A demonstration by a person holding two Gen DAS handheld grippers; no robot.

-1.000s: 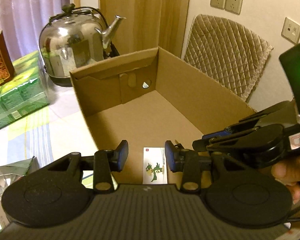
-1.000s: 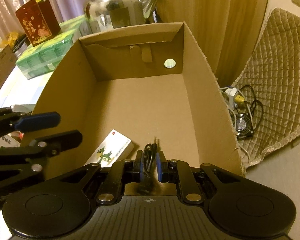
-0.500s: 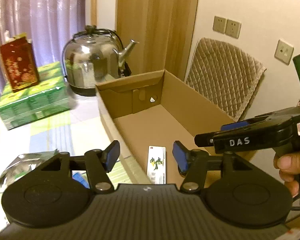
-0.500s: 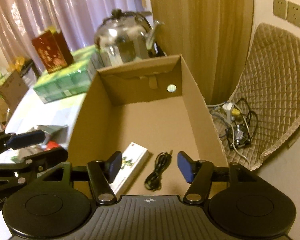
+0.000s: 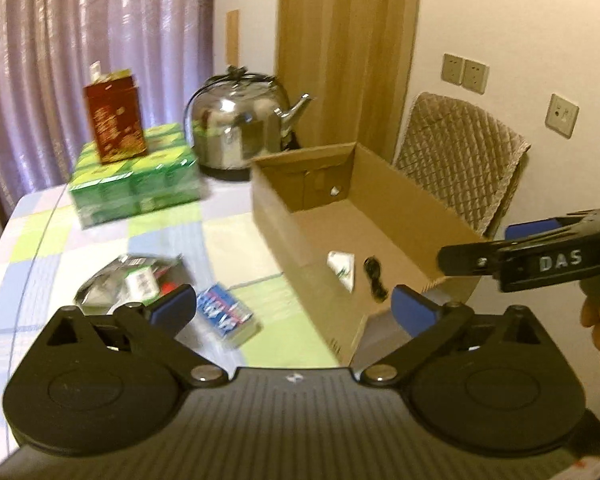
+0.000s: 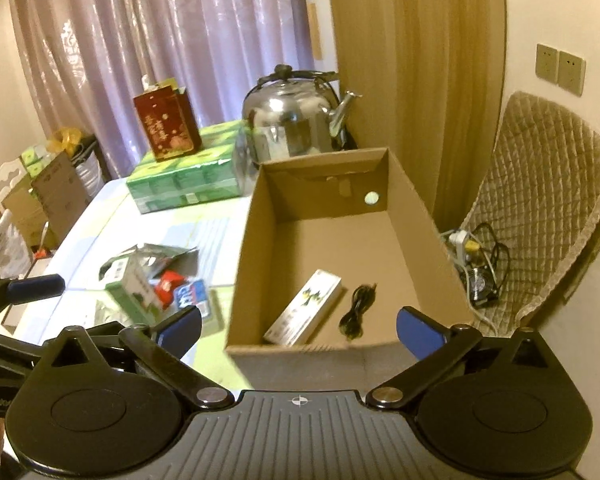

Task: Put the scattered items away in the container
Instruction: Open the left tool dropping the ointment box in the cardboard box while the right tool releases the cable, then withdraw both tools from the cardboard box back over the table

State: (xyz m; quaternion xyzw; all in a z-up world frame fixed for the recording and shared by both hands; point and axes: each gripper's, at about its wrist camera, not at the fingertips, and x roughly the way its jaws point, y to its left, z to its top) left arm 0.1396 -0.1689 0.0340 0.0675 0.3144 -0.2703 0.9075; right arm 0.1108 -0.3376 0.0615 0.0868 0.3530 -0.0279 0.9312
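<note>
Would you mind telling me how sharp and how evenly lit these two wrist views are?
Left wrist view: motion blur smears the green packs and blue box; warm, dim light. Right wrist view: sharper, the black cable in the cardboard box reads clearly; glare on the kettle; fisheye bends the edges.

Cable (image 6: 358, 311) in box (image 6: 256, 216), seemingly flat.

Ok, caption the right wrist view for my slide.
Open right claw above cardboard box holding white carton and black cable.
</note>
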